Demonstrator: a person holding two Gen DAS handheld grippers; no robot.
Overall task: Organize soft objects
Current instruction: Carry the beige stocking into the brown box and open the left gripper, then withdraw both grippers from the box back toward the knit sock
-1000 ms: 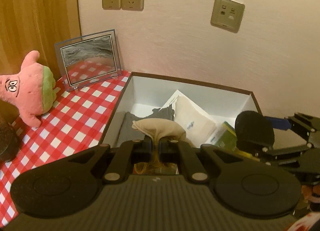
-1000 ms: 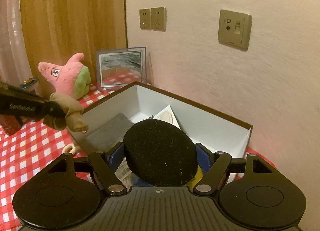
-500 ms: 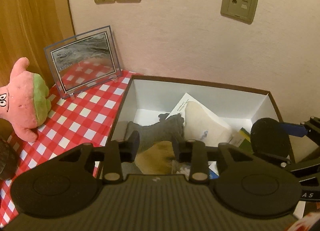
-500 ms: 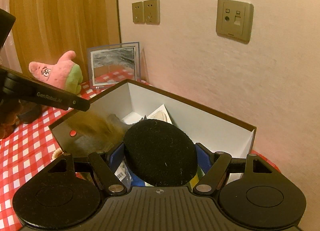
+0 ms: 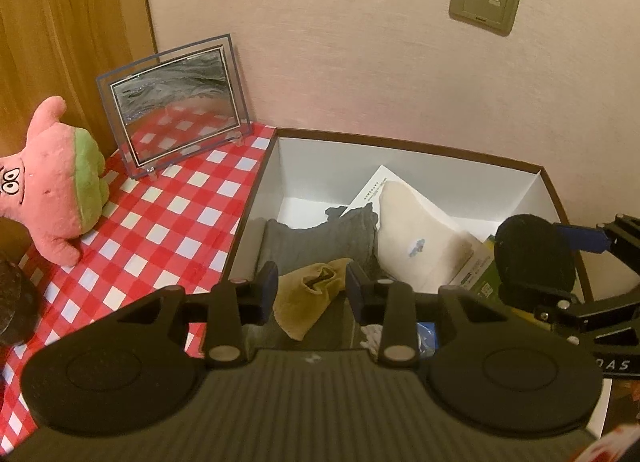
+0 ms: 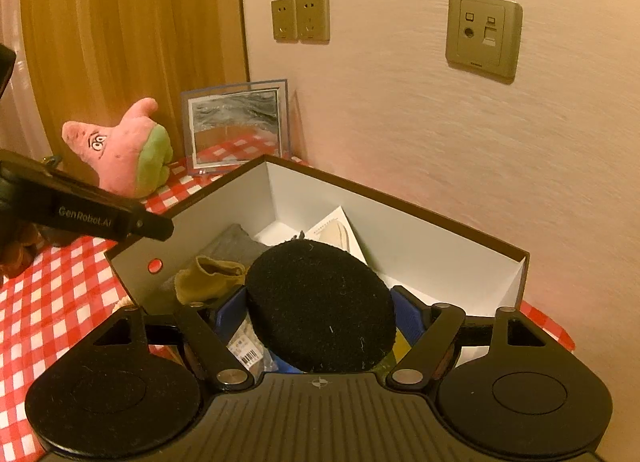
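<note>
A tan sock [image 5: 308, 302] lies loose in the white box [image 5: 400, 144], on top of a grey sock [image 5: 320, 238]. My left gripper [image 5: 311, 282] hangs open just above the tan sock, and its blue pads do not touch it. My right gripper [image 6: 320, 302] is shut on a round black soft pad [image 6: 320, 314] over the box's right half. Its jaws are opening slightly while both blue pads still touch the pad. The left wrist view shows that black pad [image 5: 534, 258] at the right. A cream pouch [image 5: 416, 238] leans on paper inside the box.
A pink star plush [image 5: 56, 190] sits on the red checked cloth [image 5: 160, 222] left of the box. A glass picture frame [image 5: 176, 102] stands against the wall behind it. A dark plush [image 5: 12, 302] is at the far left edge. Packets lie in the box's near right corner.
My left gripper opened and let go of the tan sock, which dropped into the box onto the grey sock. My right gripper kept the black pad and barely moved.
</note>
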